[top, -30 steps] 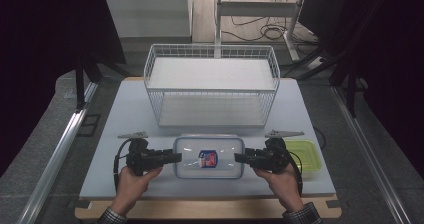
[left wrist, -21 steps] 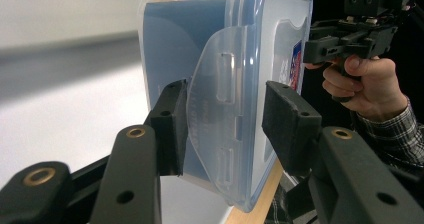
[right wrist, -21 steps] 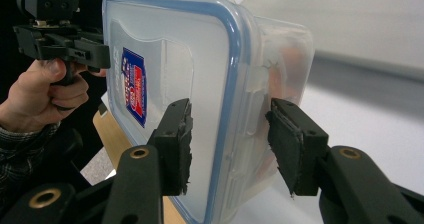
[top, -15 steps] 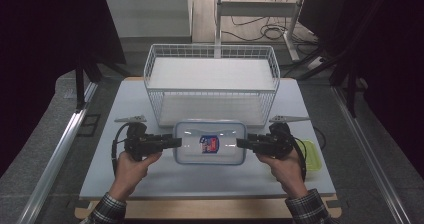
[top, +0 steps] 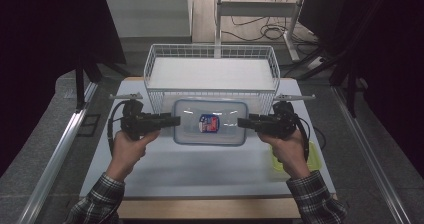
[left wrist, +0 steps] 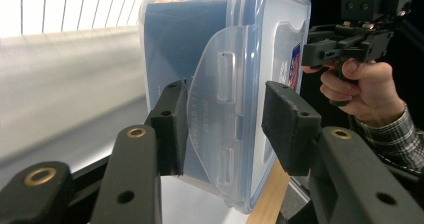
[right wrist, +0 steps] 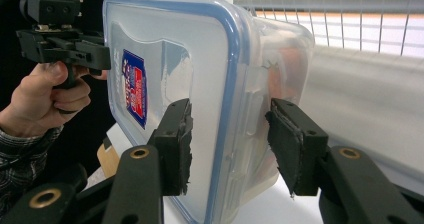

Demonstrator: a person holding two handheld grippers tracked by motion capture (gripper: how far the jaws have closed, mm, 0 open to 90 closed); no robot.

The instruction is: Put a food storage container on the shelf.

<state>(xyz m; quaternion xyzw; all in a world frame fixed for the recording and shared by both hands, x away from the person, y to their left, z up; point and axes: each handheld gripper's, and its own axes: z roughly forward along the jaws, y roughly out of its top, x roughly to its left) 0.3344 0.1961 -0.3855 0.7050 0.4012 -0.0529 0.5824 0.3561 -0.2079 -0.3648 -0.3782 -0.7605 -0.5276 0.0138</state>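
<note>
A clear plastic container (top: 210, 121) with a blue-sealed lid and a red and blue label hangs in the air, just in front of the white wire basket (top: 150, 71). My left gripper (top: 175, 120) grips its left end and my right gripper (top: 242, 121) its right end. In the left gripper view the pads (left wrist: 172, 126) clamp the container (left wrist: 200, 59) at its side latch, and the right gripper (left wrist: 320, 49) shows at the far end. In the right gripper view the container (right wrist: 200, 59) sits between the pads (right wrist: 175, 144), with the left gripper (right wrist: 100, 51) beyond.
The wire basket stands at the back of the pale table (top: 200, 169), with a white floor inside. A yellow-green lidded box (top: 314, 156) lies on the table at the right, partly behind my right hand. Dark floor and metal rails flank the table.
Both hands have risen and moved away from the table's front edge, carrying the container off the table top up to the basket's front wall. The grips look unchanged.
</note>
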